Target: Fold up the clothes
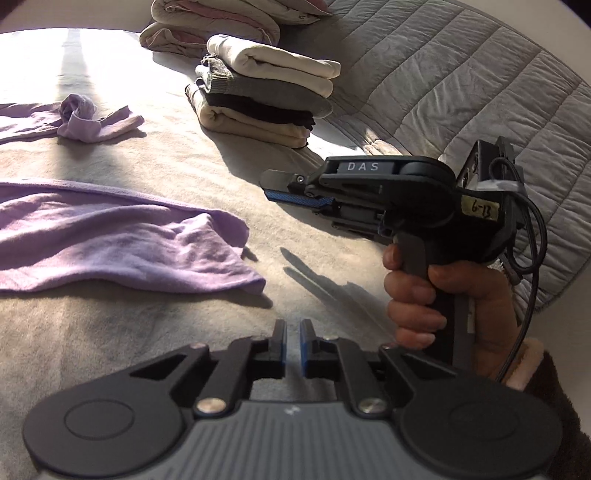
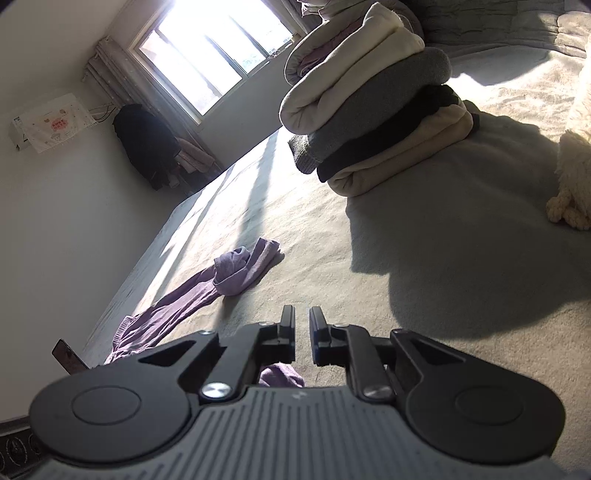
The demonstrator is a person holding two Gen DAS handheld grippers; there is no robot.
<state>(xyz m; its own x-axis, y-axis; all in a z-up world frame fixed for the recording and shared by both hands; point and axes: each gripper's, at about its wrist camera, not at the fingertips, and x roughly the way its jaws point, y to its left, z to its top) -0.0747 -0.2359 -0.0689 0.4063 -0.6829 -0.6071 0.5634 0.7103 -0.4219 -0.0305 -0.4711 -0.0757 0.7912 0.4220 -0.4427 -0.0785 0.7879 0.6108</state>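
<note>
A lilac garment lies spread on the beige bed at the left, with a twisted sleeve or leg farther back. It also shows in the right wrist view. My left gripper hovers above the bed to the right of the garment, jaws nearly closed on nothing. My right gripper is held in a hand at the right, tilted sideways, also nearly closed and empty; in its own view it points toward the twisted lilac part.
A stack of folded clothes in cream, grey and black stands behind, also seen in the right wrist view. Another folded pile lies farther back. A grey quilt covers the right. A cream fluffy thing sits at the right edge.
</note>
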